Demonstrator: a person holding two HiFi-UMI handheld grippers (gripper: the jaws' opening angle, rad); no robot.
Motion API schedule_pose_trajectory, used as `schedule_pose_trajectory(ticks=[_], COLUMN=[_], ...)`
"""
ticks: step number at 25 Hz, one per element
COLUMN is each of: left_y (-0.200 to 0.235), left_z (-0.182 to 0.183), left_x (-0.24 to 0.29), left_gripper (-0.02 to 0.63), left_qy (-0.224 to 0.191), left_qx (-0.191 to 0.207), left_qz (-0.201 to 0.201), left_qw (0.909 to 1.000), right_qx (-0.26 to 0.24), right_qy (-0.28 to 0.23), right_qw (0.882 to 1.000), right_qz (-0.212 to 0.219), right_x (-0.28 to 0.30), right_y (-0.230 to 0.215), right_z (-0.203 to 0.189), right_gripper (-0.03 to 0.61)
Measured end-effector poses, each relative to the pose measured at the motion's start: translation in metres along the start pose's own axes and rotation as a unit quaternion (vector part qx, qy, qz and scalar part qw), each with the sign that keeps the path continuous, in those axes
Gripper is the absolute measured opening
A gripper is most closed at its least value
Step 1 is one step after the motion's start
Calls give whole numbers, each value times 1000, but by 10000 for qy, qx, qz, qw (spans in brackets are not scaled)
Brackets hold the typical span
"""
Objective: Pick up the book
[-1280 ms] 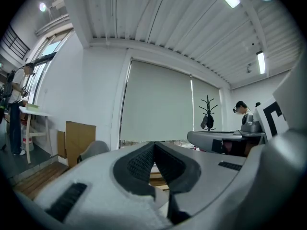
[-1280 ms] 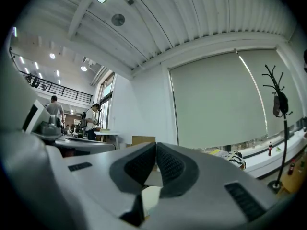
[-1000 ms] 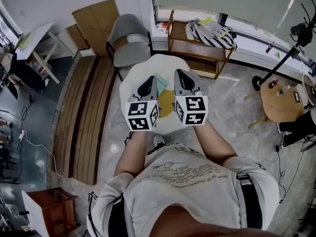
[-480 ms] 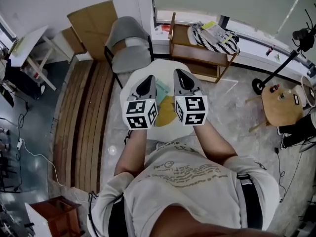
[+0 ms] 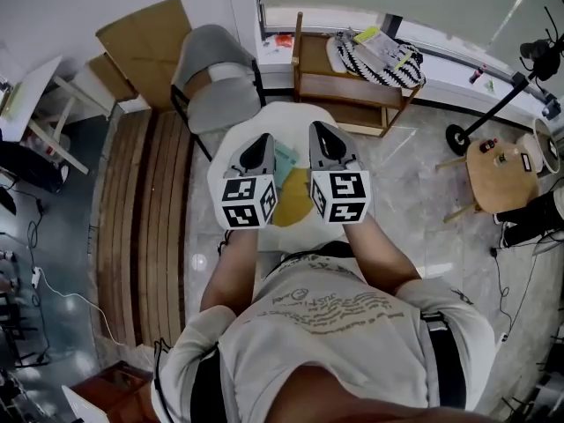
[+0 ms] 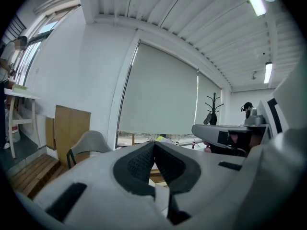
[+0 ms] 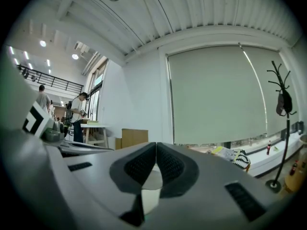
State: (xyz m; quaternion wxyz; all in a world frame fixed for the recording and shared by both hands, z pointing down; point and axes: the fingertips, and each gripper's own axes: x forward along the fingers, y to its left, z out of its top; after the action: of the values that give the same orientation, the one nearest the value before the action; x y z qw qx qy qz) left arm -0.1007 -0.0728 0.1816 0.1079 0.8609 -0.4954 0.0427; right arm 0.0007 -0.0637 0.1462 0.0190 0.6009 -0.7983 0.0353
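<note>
In the head view a small round white table (image 5: 231, 152) stands just in front of me. A teal book (image 5: 285, 159) lies on it beside a yellow flat item (image 5: 296, 199), both partly hidden by the grippers. My left gripper (image 5: 261, 141) hovers over the table's left half, shut and empty. Over the right half my right gripper (image 5: 319, 131) is also shut and empty. The left gripper view shows its jaws (image 6: 154, 145) pressed together, pointing across the room. The right gripper view shows that gripper (image 7: 156, 148) with its jaws meeting too. Neither touches the book.
A grey chair (image 5: 216, 77) stands behind the table, a wooden shelf (image 5: 348, 91) with a striped cloth (image 5: 379, 60) at the window. Cardboard sheets (image 5: 141, 38) lean at back left. Wooden slats (image 5: 141, 210) lie left; a small wooden side table (image 5: 502, 170) and a stand (image 5: 493, 117) are right.
Both grippers and I have moved forward toward the white table, which now sits further under the grippers. Both stay shut.
</note>
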Motion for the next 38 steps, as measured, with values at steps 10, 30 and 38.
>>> schedule_pose_trajectory(ticks=[10, 30, 38], left_y=[8, 64, 76], left_z=[-36, -168, -274], left_x=[39, 130, 146], left_gripper=[20, 20, 21], left_qy=[451, 1697, 2227], left_qx=[-143, -492, -414], left_qz=[-68, 276, 183], left_qw=[9989, 9839, 9738], right_qx=[148, 510, 507], right_qy=[399, 1595, 2114], right_qw=[9991, 9858, 9757], right_qz=[-44, 95, 266], right_x=[29, 112, 125], right_y=[-23, -69, -70], right_z=[-34, -186, -286], right_gripper=[28, 28, 28])
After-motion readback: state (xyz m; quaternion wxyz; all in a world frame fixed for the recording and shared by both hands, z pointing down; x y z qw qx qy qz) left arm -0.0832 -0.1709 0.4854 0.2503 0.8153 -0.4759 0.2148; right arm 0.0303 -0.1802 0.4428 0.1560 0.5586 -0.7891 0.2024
